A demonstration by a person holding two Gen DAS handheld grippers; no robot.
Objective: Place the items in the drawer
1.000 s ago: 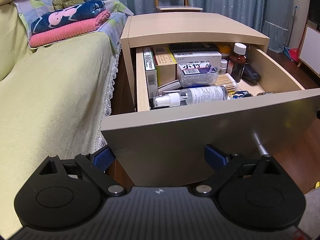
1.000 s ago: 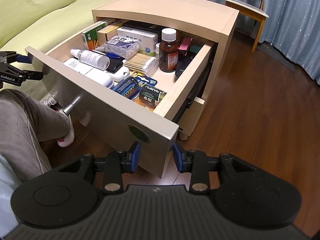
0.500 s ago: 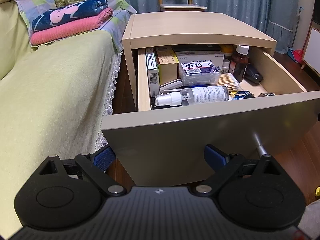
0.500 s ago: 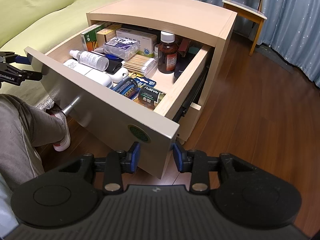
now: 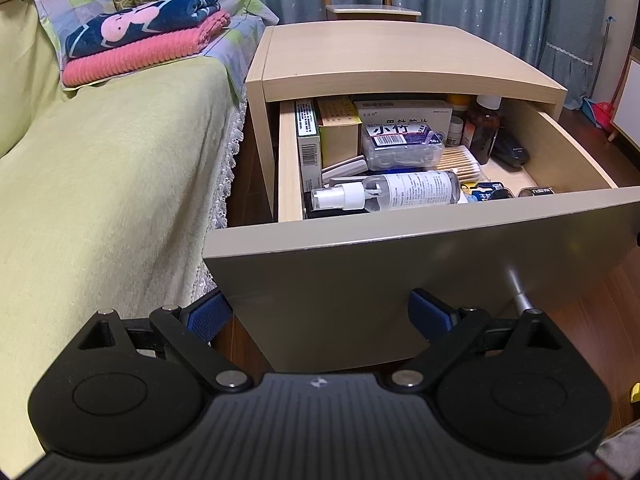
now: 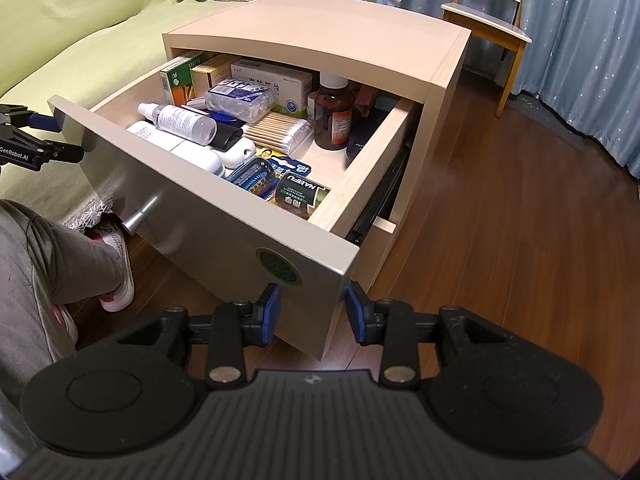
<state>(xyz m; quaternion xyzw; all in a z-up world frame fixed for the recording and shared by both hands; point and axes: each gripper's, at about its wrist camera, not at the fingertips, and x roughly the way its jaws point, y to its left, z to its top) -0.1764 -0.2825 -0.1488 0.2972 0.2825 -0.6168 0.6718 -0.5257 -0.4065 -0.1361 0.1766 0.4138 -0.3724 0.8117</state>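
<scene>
Both claws, left claw [image 5: 320, 314] and right claw [image 6: 313, 312], are held apart and empty at the drawer [image 6: 224, 236]. A round green sticker [image 6: 279, 266] is shown only by the right view; smooth grey front.

Bed: a yellow-green bedspread [image 5: 100, 184] with a white lace edge, left of the cabinet.
Blankets: a navy patterned blanket [image 5: 140, 26] on a folded coral-pink knitted blanket [image 5: 136, 56], far left.
Chair: a pale wooden chair [image 6: 490, 20], far, before blue-grey starred curtains [image 6: 576, 40].
Floor: dark brown wooden floorboards [image 6: 500, 216], right.
Person: a grey trouser leg [image 6: 48, 264], near left.
</scene>
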